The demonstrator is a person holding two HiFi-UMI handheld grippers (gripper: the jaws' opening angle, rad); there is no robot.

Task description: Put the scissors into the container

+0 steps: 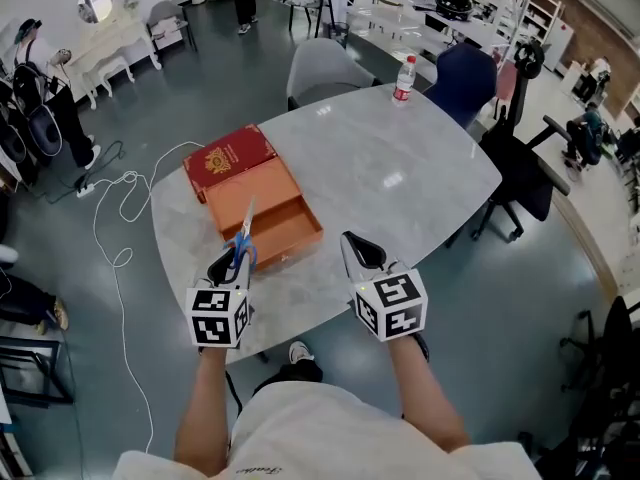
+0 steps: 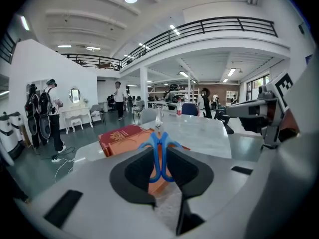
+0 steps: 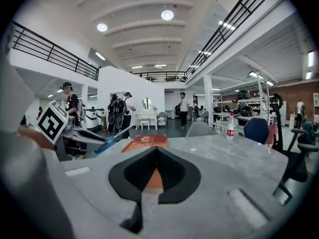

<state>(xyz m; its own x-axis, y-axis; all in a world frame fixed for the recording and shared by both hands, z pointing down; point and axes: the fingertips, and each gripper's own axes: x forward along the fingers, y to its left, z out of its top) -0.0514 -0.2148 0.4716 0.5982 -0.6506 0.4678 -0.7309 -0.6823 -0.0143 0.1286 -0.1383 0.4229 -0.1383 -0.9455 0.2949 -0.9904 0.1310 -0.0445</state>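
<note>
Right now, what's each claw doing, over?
Left gripper shut on scissors, poised by orange container. Right gripper shut, empty. Nothing blocking the container.

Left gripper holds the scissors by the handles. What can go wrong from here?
1. The left gripper pinches the scissors only at the blue handles, blades sticking far out; they may pivot or slip.
2. The orange container is unbraced, the right gripper shut and apart from it; a blade tip catching its wall might shove it.

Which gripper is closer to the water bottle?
Right. The right gripper hovers at the table's near edge, the water bottle far ahead across it; the left gripper, holding scissors, is farther off to the left.
</note>
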